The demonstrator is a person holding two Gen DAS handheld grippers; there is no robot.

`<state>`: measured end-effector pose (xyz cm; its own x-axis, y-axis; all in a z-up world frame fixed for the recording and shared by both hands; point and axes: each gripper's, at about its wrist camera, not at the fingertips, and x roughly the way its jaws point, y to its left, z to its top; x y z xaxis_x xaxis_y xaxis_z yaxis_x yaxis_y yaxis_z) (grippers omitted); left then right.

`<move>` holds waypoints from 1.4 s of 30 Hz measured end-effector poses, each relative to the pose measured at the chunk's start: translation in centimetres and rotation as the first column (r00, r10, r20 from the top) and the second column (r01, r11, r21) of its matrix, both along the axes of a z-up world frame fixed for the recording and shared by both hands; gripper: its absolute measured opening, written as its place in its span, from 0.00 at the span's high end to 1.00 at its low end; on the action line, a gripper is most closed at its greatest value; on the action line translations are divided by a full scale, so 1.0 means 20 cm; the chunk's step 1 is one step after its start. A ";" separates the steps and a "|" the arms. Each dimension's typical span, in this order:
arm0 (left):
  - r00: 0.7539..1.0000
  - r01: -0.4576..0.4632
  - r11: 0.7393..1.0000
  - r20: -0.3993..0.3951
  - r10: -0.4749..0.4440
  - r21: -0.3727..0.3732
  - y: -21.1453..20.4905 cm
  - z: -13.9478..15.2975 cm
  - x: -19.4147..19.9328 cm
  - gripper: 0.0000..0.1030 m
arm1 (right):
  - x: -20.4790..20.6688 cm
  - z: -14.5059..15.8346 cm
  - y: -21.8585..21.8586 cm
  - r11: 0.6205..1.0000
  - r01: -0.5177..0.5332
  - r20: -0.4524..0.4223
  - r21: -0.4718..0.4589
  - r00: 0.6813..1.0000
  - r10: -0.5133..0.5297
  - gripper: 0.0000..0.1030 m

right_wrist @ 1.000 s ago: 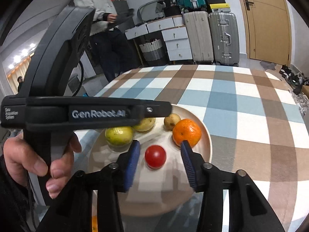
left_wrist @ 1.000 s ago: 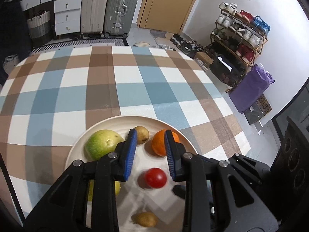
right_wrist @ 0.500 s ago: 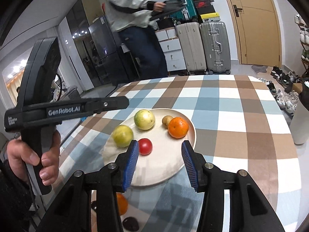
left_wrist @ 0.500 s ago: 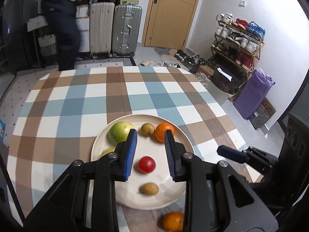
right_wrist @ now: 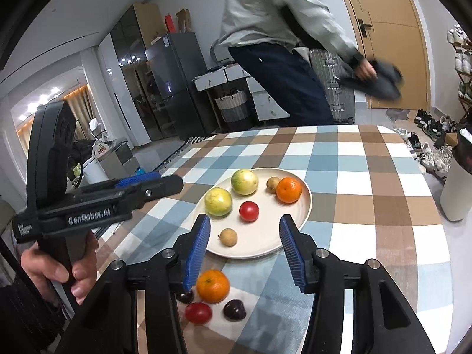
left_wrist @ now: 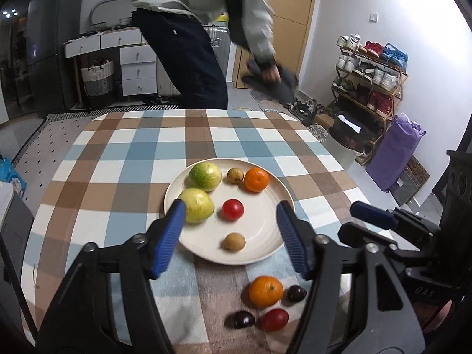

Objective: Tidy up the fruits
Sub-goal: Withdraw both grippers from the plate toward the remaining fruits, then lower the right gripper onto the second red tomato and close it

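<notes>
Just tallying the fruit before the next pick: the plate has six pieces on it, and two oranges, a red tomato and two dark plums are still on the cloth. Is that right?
Not quite. Only one orange lies on the cloth; the other orange is already on the plate. The left wrist view shows it. The plate does hold six pieces, and the red tomato and two dark plums lie off it.

"GenRobot.AI" on left hand-held gripper (right_wrist: 149,181)
</notes>
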<state>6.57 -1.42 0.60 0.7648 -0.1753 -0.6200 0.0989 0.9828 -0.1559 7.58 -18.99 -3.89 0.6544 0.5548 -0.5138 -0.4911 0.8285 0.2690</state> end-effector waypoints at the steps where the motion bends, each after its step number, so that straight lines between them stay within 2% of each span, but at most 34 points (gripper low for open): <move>1: 1.000 -0.011 1.000 0.005 0.011 0.004 0.01 0.00 -0.03 0.32 | -0.01 0.00 0.00 1.000 0.001 0.004 0.000 1.000 -0.001 0.43; 3: 1.000 -0.023 1.000 0.014 0.023 0.006 0.02 0.00 -0.07 0.24 | -0.05 0.01 0.00 1.000 0.008 0.018 0.005 1.000 -0.008 0.36; 8: 0.999 -0.049 0.999 0.001 0.049 -0.012 0.05 -0.03 -0.14 0.19 | -0.10 0.02 0.00 1.000 0.014 0.023 0.010 1.000 -0.015 0.28; 10: 0.998 -0.067 0.998 -0.013 0.066 -0.020 0.07 -0.07 -0.17 0.15 | -0.12 0.01 0.00 1.000 0.018 0.021 0.010 1.000 -0.018 0.21; 14: 0.995 -0.097 0.995 -0.038 0.096 -0.038 0.11 -0.14 -0.22 0.03 | -0.17 -0.02 0.00 1.000 0.022 0.013 0.009 1.000 -0.023 0.19; 19: 0.992 -0.112 0.992 -0.072 0.108 -0.050 0.12 -0.23 -0.27 0.01 | -0.21 -0.09 -0.02 0.999 0.036 -0.028 0.013 0.999 -0.035 0.12; 29: 0.983 -0.127 0.991 -0.141 0.121 -0.031 0.11 -0.44 -0.33 0.01 | -0.23 -0.26 -0.04 0.999 0.026 -0.129 0.036 0.991 -0.021 0.11; 42: 0.966 -0.171 0.984 -0.208 0.155 -0.059 0.19 -0.60 -0.40 0.01 | -0.30 -0.44 0.10 0.997 -0.050 -0.229 0.054 0.971 0.061 0.11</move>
<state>-1.43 2.43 -11.45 0.6475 -0.1111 -0.7540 -0.1029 0.9675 -0.2309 1.61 -16.91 -12.64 0.4888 0.6145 -0.6192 -0.4561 0.7851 0.4191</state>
